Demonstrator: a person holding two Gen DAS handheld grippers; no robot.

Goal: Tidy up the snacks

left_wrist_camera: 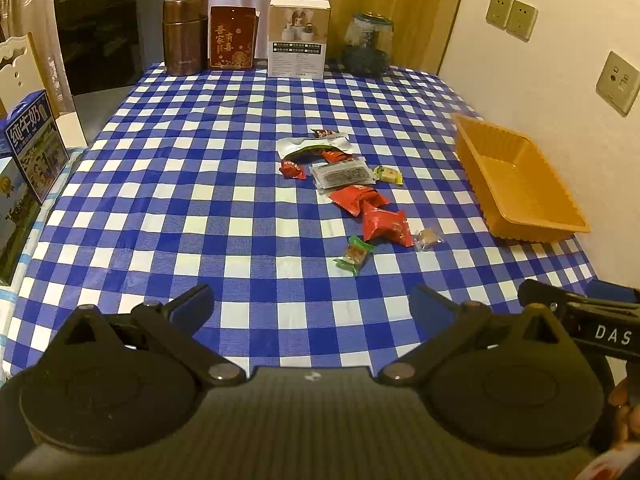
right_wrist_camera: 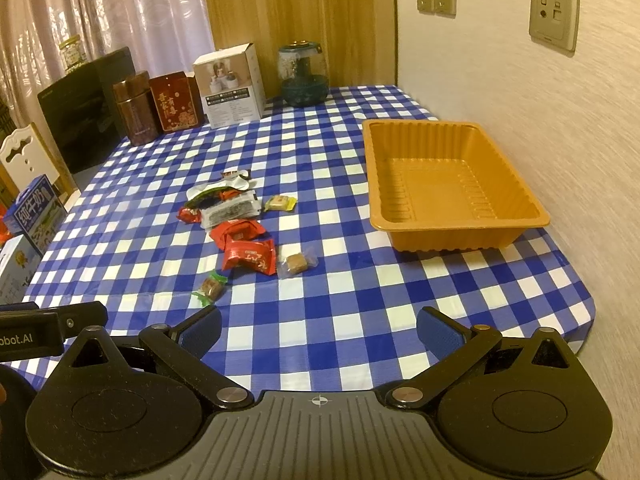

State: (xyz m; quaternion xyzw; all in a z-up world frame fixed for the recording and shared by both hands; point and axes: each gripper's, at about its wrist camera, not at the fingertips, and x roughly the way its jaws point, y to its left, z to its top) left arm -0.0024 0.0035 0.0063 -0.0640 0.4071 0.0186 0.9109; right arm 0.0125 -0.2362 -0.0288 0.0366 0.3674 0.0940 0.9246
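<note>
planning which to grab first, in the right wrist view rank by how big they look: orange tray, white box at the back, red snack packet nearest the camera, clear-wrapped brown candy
1. orange tray
2. white box, though it sits farther back, so it may be understated
3. red snack packet
4. clear-wrapped brown candy

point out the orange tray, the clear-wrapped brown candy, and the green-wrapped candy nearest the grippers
orange tray [right_wrist_camera: 460, 184]: right wrist view, bare floor.
clear-wrapped brown candy [right_wrist_camera: 297, 263]: right wrist view, brown block.
green-wrapped candy [left_wrist_camera: 354, 255]: left wrist view, wrapper middle.
</note>
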